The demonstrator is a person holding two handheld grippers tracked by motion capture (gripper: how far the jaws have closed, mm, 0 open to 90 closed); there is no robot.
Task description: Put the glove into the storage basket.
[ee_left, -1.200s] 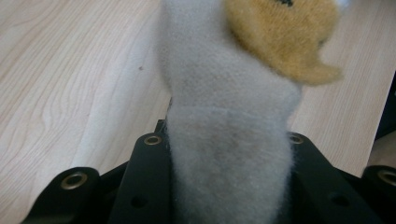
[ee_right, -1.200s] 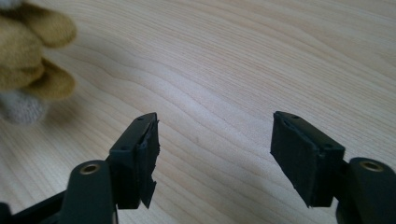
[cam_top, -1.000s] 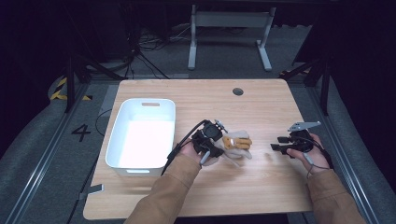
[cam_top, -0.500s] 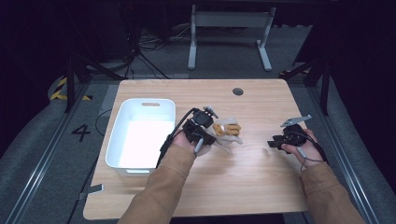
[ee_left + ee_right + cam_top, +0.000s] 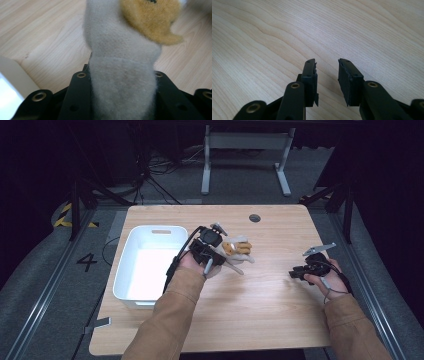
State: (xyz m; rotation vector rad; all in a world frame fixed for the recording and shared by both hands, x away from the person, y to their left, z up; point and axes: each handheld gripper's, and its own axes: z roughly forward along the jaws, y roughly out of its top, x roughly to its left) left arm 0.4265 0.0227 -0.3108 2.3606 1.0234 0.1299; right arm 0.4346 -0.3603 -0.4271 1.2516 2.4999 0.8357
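A soft toy point(image 5: 237, 248) of pale grey plush with an orange patch hangs just above the wooden table point(image 5: 260, 305), right of the white tub point(image 5: 125, 270). My left gripper point(image 5: 220, 251) is shut on its grey body. In the left gripper view the plush point(image 5: 120, 45) bulges out from between the left gripper point(image 5: 122, 75) jaws. My right gripper point(image 5: 295, 272) rests low over the table's right side. In the right gripper view, the right gripper point(image 5: 327, 67) has a narrow gap; its jaws have just been closing with nothing between them.
The white tub's inside holds nothing that I can see; its corner point(image 5: 10, 85) shows at the lower left of the left gripper view. A round cable hole point(image 5: 254, 218) sits near the table's far edge. Bare wood point(image 5: 287, 30) lies under the right gripper.
My left gripper has lifted the soft toy and carried it left, toward the tub. The right gripper's jaws have drawn closer together; that hand has stayed in place.
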